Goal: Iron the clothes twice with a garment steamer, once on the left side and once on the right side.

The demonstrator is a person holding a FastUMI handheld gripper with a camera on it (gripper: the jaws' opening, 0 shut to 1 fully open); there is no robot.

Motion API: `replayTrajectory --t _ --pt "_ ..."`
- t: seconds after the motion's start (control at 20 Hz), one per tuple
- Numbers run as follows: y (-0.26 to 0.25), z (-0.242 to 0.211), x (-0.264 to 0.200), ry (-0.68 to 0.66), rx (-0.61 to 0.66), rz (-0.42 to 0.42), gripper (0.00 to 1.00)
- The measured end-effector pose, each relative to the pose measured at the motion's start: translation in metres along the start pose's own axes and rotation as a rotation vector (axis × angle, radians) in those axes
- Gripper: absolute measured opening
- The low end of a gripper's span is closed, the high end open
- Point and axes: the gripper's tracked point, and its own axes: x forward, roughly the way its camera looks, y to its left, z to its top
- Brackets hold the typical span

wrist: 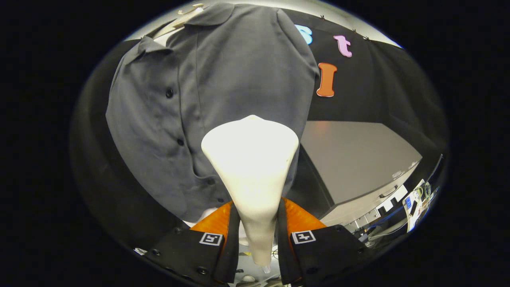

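Matt cloth shirt [223, 91]; smooth plastic steamer [251, 167]

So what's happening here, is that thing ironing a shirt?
Yes. A hand-held gripper has both fingers pressed on the neck of a white garment steamer, whose wide head points at a grey button-up shirt hanging on a hanger against the dark booth wall. The head sits low on the shirt, just beside the button strip. A grey cabinet stands beyond.
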Motion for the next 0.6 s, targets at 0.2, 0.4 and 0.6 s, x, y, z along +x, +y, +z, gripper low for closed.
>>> replayTrajectory --t 0.2,0.4,0.6 --pt "0.01 0.054 -0.036 -0.074 0.003 0.014 0.49" --pt "0.021 0.094 -0.064 -0.138 0.004 0.01 0.49" --pt "0.045 0.121 -0.086 -0.181 0.0 0.026 0.49"
